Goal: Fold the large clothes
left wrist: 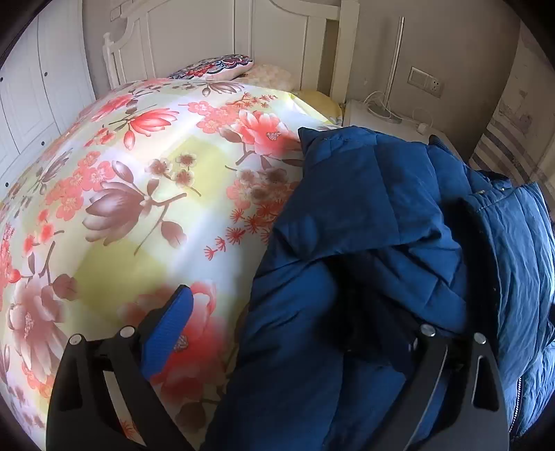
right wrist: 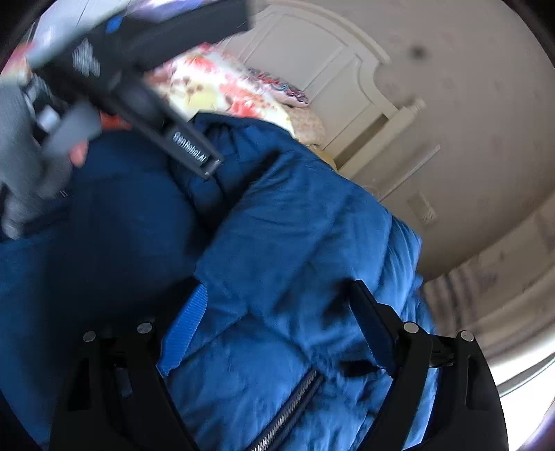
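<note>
The jacket (left wrist: pixel 374 263), one only, a dark blue quilted one, lies bunched on the bed (left wrist: pixel 114 194) and fills the right half of the left wrist frame. Its long axis runs from the lower centre of that frame up toward the upper right, with a squared flap of cloth pointing to the upper left over the flowered cover. In the right wrist view the jacket (right wrist: pixel 295 263) fills the centre and lower left, and one zipper (right wrist: pixel 291 409) runs on a slant at the bottom centre.

Two claws are in play. The left claw (left wrist: pixel 298 312) is spread wide and released: its left finger (left wrist: pixel 170 329), with a blue pad, stands over the flowered cover at the lower left, while its right finger is sunk in the dark folds of the jacket at the lower right. The right claw (right wrist: pixel 281 326) is also spread, its two blue-padded fingers straddling a hump of the jacket at the bottom of the frame; whether they pinch the cloth I cannot tell, as the frame is blurred.

Two pillows (left wrist: pixel 215 67) lie at the head of the bed, top centre. One white headboard (left wrist: pixel 222 31) stands behind them. One nightstand (left wrist: pixel 378 114) sits at the upper right.
</note>
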The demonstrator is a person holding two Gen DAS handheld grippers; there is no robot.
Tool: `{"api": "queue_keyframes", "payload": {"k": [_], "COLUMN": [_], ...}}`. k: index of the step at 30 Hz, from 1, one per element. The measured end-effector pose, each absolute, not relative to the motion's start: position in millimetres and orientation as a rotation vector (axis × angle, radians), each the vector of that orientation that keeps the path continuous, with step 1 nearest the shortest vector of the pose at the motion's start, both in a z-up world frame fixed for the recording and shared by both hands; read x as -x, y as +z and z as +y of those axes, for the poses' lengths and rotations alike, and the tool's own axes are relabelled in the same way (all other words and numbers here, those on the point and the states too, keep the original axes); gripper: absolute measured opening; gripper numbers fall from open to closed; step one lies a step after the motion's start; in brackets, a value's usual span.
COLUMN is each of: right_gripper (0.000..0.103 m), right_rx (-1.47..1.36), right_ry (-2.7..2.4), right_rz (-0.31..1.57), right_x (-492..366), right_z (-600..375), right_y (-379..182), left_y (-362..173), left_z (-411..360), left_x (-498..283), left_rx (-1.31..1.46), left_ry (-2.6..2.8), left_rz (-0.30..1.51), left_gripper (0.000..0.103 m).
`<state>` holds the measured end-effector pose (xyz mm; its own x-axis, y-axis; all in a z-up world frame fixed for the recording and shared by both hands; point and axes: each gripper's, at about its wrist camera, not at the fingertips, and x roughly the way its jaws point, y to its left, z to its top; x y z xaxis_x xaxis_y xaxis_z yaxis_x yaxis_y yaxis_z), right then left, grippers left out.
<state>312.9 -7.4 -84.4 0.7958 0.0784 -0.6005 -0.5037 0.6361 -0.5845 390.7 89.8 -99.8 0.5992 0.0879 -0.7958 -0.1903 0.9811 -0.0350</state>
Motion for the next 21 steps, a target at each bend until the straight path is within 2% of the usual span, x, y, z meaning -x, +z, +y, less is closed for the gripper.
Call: {"api": "queue_keyframes", "payload": {"k": [1, 3, 4, 5, 8, 11, 13, 15, 17, 19, 21], "right_gripper": [0.067, 0.04, 0.031, 0.026, 0.022, 0.022, 0.023, 0.032, 0.036, 0.045, 0.062], "right_rx": [0.834, 0.794, 0.73, 0.607, 0.148, -0.341, -0.682, -0.774, -0.796, -0.84, -0.853], "right_ry": [0.339, 0.327, 0.354, 0.384, 0.375, 0.318, 0.259, 0.165, 0.126, 0.144, 0.168], "right_rz": [0.567, 0.588, 0.587, 0.554, 0.512, 0.486, 0.511, 0.602, 0.692, 0.713, 0.677], "right_x": [-317, -325, -325, -323, -325, -329, -332, -338, -342, -343, -341], "right_z": [-6, -11, -18, -32, -110, -212, -288, -324, -342, -349, -350], "right_y": [-85, -80, -72, -56, -12, -7, -34, -59, -80, -94, -93], "left_y": [-100, -100, -100, -100, -100, -101, -101, -101, -101, -101, -101], "left_z": [90, 91, 91, 91, 91, 91, 92, 91, 90, 91, 91], "left_x": [-391, -391, -391, -391, -391, -391, -391, -392, -391, -391, -391], "left_rx": [0.122, 0.131, 0.134, 0.137, 0.136, 0.137, 0.141, 0.139, 0.138, 0.14, 0.139], "left_ry": [0.161, 0.157, 0.156, 0.154, 0.155, 0.155, 0.154, 0.155, 0.157, 0.157, 0.157], "left_rz": [0.915, 0.916, 0.917, 0.918, 0.916, 0.917, 0.918, 0.918, 0.917, 0.916, 0.916], "left_gripper": [0.097, 0.097, 0.097, 0.097, 0.097, 0.097, 0.097, 0.097, 0.097, 0.097, 0.097]}}
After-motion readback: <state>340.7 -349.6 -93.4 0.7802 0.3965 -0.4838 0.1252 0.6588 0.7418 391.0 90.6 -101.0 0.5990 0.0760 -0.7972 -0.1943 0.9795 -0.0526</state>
